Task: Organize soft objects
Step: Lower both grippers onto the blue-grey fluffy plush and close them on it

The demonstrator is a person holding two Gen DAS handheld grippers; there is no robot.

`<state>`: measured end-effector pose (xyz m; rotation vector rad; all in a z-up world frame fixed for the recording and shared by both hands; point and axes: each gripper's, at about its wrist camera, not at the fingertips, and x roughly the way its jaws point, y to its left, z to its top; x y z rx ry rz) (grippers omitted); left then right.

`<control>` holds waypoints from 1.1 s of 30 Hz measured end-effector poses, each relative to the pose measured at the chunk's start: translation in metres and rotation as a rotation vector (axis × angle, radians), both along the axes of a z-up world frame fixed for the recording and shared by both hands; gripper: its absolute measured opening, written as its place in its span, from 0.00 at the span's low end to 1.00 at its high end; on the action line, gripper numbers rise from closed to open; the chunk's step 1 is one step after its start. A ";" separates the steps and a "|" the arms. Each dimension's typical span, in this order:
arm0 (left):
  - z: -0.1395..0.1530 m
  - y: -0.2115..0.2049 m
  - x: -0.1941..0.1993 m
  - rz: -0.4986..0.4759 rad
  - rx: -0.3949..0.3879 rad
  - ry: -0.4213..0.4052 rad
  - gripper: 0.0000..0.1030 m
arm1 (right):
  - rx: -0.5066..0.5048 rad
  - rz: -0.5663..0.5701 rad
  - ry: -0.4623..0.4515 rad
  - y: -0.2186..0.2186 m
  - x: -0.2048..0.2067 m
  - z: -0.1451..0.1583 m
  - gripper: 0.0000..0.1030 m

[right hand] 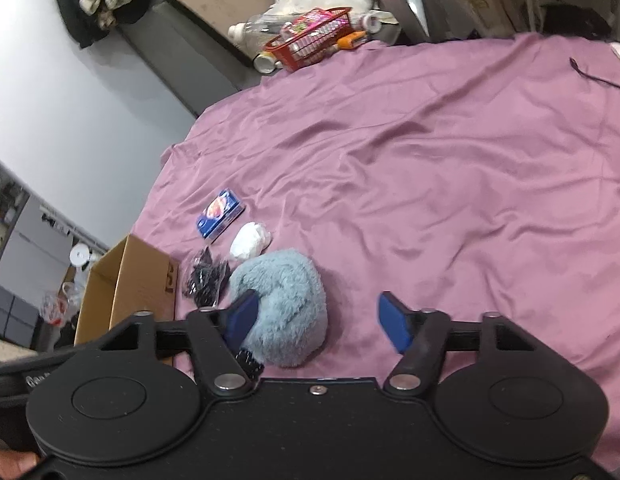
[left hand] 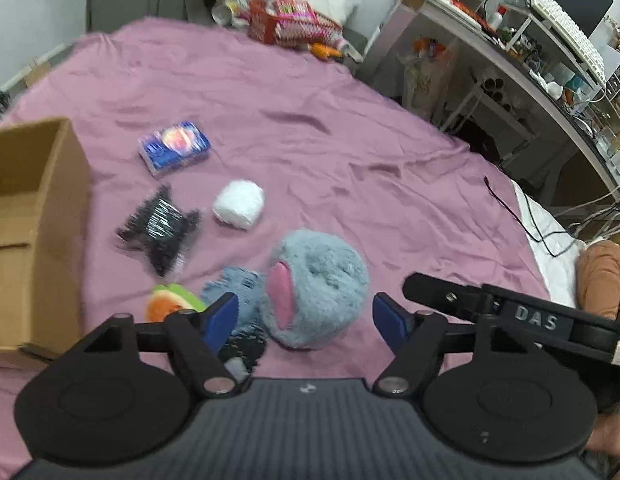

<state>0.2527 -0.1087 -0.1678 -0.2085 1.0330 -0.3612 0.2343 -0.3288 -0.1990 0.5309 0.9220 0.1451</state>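
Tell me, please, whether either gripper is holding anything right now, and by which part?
Nothing is held. The left gripper and the right gripper are both open above the blue plush toy, gripping nothing.

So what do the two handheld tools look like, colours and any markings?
Both match: the left tool and right tool have matte black linkage arms with silver pivot pins, round black discs, and blue finger pads. The left wrist view shows a black bar lettered DAS.

Legible text: "DAS", pale raised letters on the black bar of the right gripper (left hand: 535, 322), left wrist view. Print on the cardboard box (right hand: 150, 280) and blue packet (left hand: 174, 147): unreadable.
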 end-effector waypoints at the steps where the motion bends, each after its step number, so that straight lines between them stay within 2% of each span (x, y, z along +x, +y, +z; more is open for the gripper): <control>1: -0.003 -0.001 0.003 0.004 -0.009 0.012 0.63 | 0.005 -0.003 0.001 0.000 0.002 -0.002 0.57; 5: -0.012 -0.006 0.010 0.014 -0.020 0.038 0.49 | 0.069 0.019 0.024 0.002 0.010 -0.014 0.44; 7: -0.018 -0.007 0.013 0.031 -0.025 0.059 0.48 | 0.087 0.013 0.044 0.001 0.013 -0.019 0.42; 14: -0.030 -0.003 0.026 0.077 -0.046 0.061 0.42 | 0.157 -0.015 0.061 -0.001 0.026 -0.031 0.41; 17: -0.034 -0.005 0.033 0.100 -0.035 0.076 0.33 | 0.184 -0.028 0.076 0.003 0.032 -0.037 0.41; 20: -0.042 -0.004 0.040 0.147 -0.072 0.123 0.23 | 0.217 -0.040 0.087 0.006 0.038 -0.042 0.41; 22: -0.043 -0.004 0.041 0.169 -0.081 0.127 0.21 | 0.219 -0.048 0.097 0.007 0.038 -0.045 0.41; 26: -0.042 0.001 0.040 0.187 -0.113 0.131 0.18 | 0.214 -0.065 0.119 0.005 0.037 -0.050 0.22; 33: -0.018 0.007 0.025 0.171 -0.119 0.086 0.18 | 0.214 -0.032 0.073 0.007 0.024 -0.030 0.17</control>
